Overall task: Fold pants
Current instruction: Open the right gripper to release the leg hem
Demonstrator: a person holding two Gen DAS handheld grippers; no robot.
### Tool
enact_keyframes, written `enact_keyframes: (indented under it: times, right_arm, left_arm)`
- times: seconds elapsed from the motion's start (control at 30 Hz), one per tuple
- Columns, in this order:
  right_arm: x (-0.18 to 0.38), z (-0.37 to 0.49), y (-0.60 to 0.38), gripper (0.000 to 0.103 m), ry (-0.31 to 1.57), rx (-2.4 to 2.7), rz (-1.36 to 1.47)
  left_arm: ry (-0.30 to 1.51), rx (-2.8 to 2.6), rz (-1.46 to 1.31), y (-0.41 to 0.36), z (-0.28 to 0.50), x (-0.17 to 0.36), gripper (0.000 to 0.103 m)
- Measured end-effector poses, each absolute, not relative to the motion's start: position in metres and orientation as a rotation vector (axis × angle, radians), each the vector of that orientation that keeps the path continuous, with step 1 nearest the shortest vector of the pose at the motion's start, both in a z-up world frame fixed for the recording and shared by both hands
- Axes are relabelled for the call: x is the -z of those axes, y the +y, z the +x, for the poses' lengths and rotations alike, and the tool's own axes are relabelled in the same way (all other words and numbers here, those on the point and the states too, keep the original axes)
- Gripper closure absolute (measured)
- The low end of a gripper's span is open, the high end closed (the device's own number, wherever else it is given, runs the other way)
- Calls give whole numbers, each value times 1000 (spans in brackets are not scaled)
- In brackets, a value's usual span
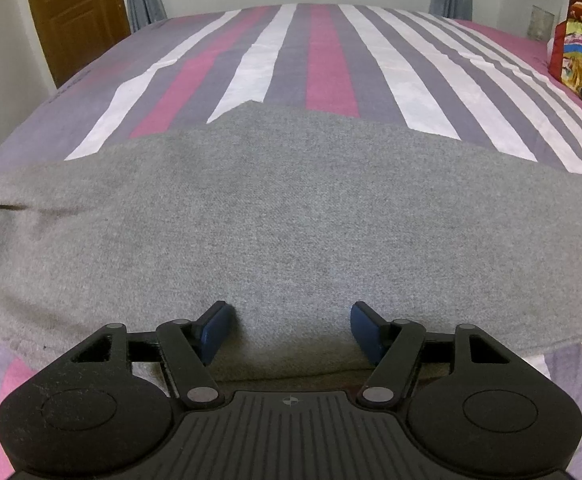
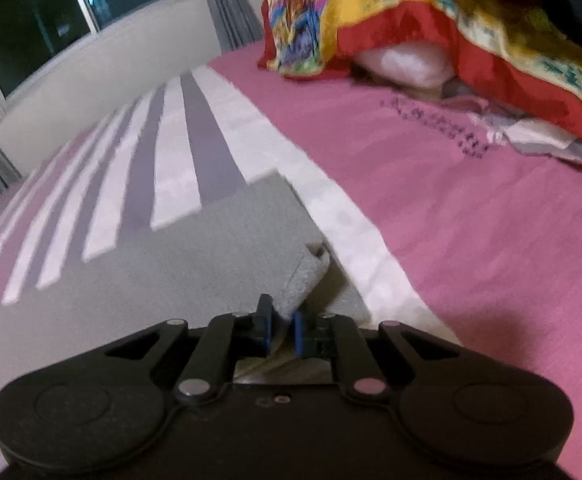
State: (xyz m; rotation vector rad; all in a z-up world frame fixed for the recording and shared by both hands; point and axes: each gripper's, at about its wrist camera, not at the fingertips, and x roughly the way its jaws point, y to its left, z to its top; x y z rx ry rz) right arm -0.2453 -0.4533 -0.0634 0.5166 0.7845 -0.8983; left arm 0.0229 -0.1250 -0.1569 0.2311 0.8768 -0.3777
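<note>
Left tongs [image 1: 289, 330] gape over flat grey pants [image 1: 283, 216]; right tongs [image 2: 282, 330] apparently pinch their edge.

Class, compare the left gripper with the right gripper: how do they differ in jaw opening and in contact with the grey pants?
The left gripper has jaws spread wide; the right gripper has jaws nearly closed. The left holds nothing above the grey pants; the right pinches a fold of them. Both have blue pads and black bodies.
</note>
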Motion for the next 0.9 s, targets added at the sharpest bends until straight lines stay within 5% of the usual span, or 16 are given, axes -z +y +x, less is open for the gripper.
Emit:
enact_keyframes:
  times: [0.23,0.4,0.63,0.9]
  right_arm:
    - [28,-228,-451,94,663,891,434]
    - [68,-241,-458,93,806,946,509]
    - [47,-261,-453,76,710,976,611]
    - [33,-229,-435,75,731,920,457]
  left_arm:
    - [875,373,221,-125,23,157,36]
    - [873,375,225,-125,23,157,35]
    - [876,380,210,-123,21,149,35]
    - [839,437,229,-149,23,137,35]
